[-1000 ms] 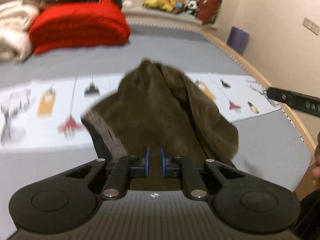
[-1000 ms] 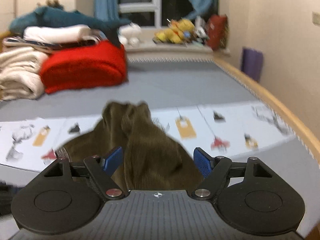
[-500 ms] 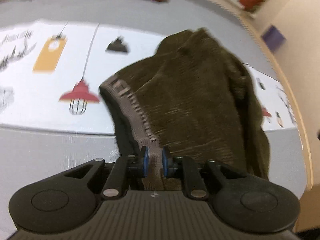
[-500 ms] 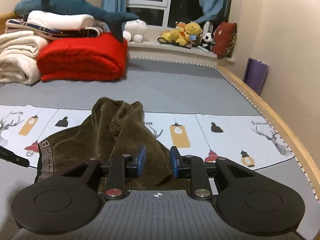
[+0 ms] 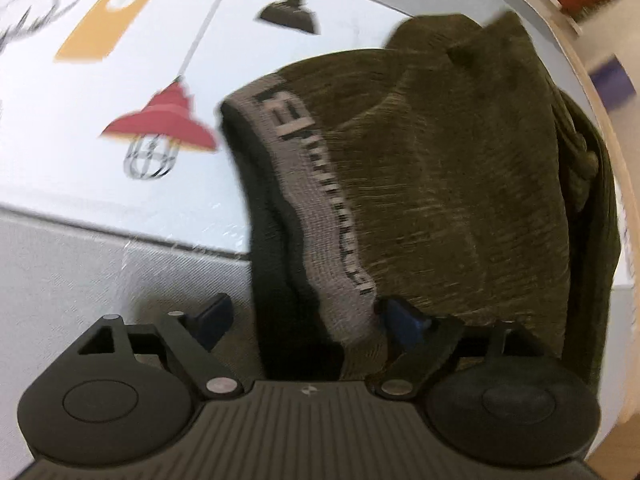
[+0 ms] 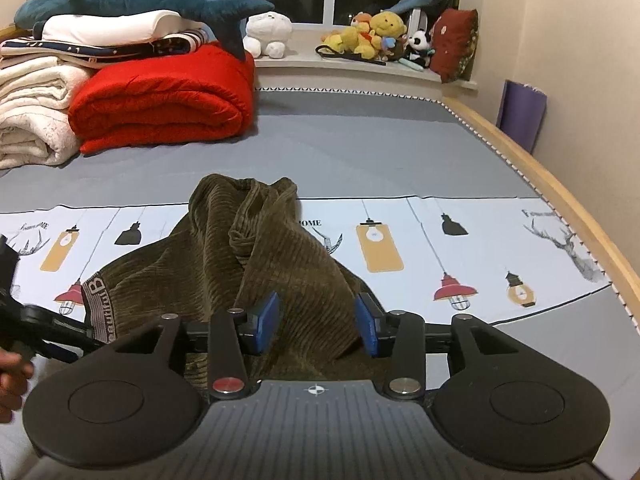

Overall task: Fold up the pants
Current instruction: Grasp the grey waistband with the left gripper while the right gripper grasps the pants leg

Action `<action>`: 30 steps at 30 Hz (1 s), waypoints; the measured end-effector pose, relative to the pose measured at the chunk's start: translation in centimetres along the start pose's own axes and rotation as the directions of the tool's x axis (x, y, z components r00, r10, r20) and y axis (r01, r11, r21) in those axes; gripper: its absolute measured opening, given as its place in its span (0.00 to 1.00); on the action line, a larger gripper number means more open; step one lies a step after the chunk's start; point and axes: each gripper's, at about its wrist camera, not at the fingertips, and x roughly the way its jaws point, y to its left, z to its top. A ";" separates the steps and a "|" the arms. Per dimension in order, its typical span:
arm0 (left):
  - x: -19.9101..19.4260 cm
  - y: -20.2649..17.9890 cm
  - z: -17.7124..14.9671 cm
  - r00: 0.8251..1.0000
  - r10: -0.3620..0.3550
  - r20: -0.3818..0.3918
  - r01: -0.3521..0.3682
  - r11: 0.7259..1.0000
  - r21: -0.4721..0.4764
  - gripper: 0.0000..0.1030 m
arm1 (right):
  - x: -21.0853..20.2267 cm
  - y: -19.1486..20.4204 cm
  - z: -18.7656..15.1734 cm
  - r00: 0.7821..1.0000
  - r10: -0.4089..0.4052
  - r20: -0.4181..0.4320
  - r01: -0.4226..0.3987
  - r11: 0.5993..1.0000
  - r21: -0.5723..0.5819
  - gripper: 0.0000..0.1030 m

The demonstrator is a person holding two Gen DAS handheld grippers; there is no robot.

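While the pants (image 6: 224, 264) lie in a loose heap on the printed sheet (image 6: 460, 256), both grippers stand with their fingers spread wide and hold nothing. The left gripper (image 5: 304, 320) has the grey waistband (image 5: 320, 216) passing between its fingers, and the cloth touches its right finger. The right gripper (image 6: 316, 324) has a raised fold of the brown cloth between its fingers and just ahead of them.

I judge the pants to be soft, ribbed like corduroy, light and limp, so they will sag and not keep a shape. The waistband looks firmer and is probably the best place to take hold.

On the waistband, to the left of the right gripper's fingers, I read a large "B" and small letters like "eautiful", not clear. On the sheet, beyond the fingers, stands "HOME".
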 end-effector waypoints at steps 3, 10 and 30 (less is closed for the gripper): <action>0.1 -2.0 -1.0 0.998 0.056 0.038 -0.061 0.991 0.120 0.73 | 0.2 0.3 0.1 1.000 0.001 -0.006 -0.001 1.000 0.019 0.46; -2.6 -3.9 -2.5 0.987 0.056 0.148 -0.097 0.954 0.284 0.29 | 0.9 1.0 0.0 1.000 -0.013 -0.028 0.014 0.999 0.029 0.46; -15.8 15.1 -5.4 0.940 0.311 0.137 -0.301 0.949 -0.090 0.28 | 4.2 4.4 1.0 0.996 0.059 -0.063 -0.058 0.998 0.033 0.32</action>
